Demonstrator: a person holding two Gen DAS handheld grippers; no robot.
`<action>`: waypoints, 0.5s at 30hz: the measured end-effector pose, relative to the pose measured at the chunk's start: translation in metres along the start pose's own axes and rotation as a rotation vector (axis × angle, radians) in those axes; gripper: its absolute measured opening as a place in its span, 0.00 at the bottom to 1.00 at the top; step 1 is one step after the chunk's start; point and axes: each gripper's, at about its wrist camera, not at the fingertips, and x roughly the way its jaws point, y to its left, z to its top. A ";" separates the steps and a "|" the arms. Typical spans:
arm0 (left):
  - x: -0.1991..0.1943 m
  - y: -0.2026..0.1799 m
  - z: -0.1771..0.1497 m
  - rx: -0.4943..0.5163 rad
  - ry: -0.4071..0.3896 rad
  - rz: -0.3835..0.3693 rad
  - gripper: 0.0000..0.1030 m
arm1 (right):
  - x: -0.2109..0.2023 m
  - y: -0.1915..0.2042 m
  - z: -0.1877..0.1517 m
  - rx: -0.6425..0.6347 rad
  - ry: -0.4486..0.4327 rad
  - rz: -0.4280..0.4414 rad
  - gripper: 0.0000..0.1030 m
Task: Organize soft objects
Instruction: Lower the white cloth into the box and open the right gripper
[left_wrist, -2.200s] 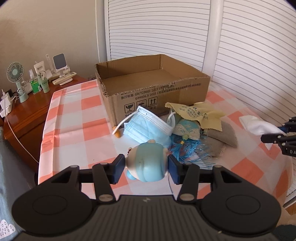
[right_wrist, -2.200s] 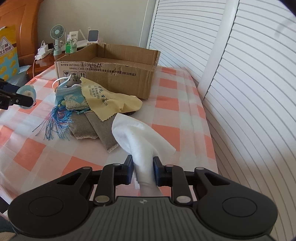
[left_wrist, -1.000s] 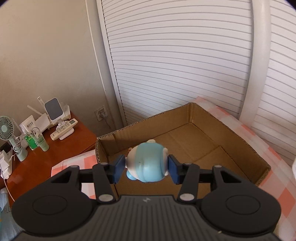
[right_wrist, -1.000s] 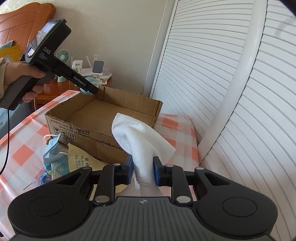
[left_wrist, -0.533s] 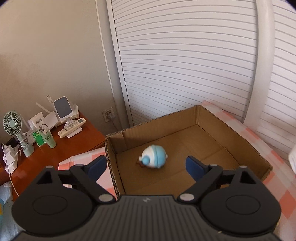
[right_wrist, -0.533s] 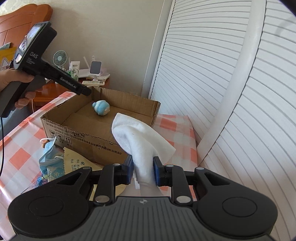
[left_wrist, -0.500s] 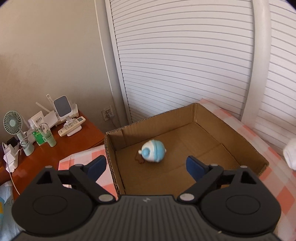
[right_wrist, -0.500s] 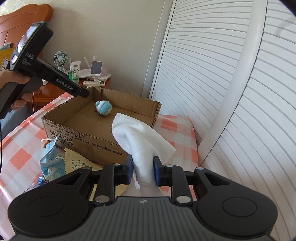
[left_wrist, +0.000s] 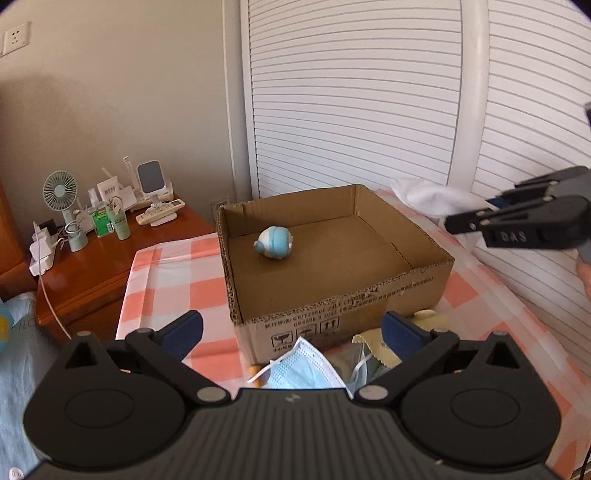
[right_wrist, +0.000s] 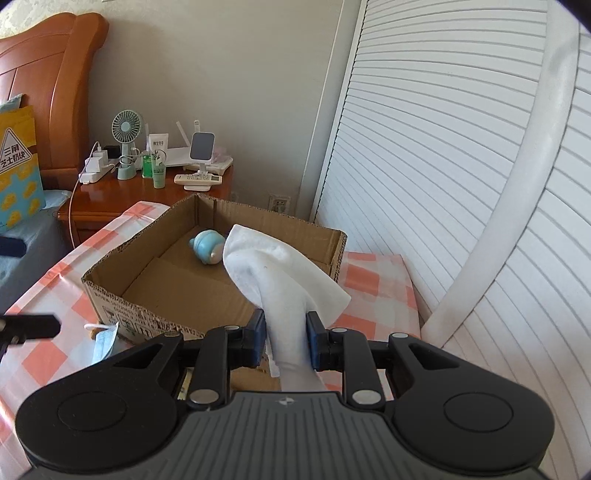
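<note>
Cloth is hanging clamped in my right gripper just over the box's near-right corner, while my empty left gripper is opening wide.

Toy in box; mask seemingly before

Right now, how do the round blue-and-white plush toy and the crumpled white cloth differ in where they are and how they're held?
The round blue-and-white plush toy lies free on the floor of the brown cardboard box; the crumpled white cloth is off the table, pinched in the right gripper.

The toy is a compact ball; the cloth is limp and folded over.

The left gripper, jaws opening, holds nothing; the right is clamped.

Both are soft items.
</note>
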 end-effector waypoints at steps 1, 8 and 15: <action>-0.005 -0.001 -0.005 -0.010 -0.003 0.008 0.99 | 0.005 0.001 0.005 0.001 -0.002 0.003 0.26; -0.027 -0.004 -0.028 -0.012 -0.030 0.111 0.99 | 0.056 0.010 0.045 -0.017 0.006 0.021 0.26; -0.024 0.001 -0.038 -0.058 0.013 0.127 0.99 | 0.116 0.016 0.072 -0.002 0.043 0.014 0.55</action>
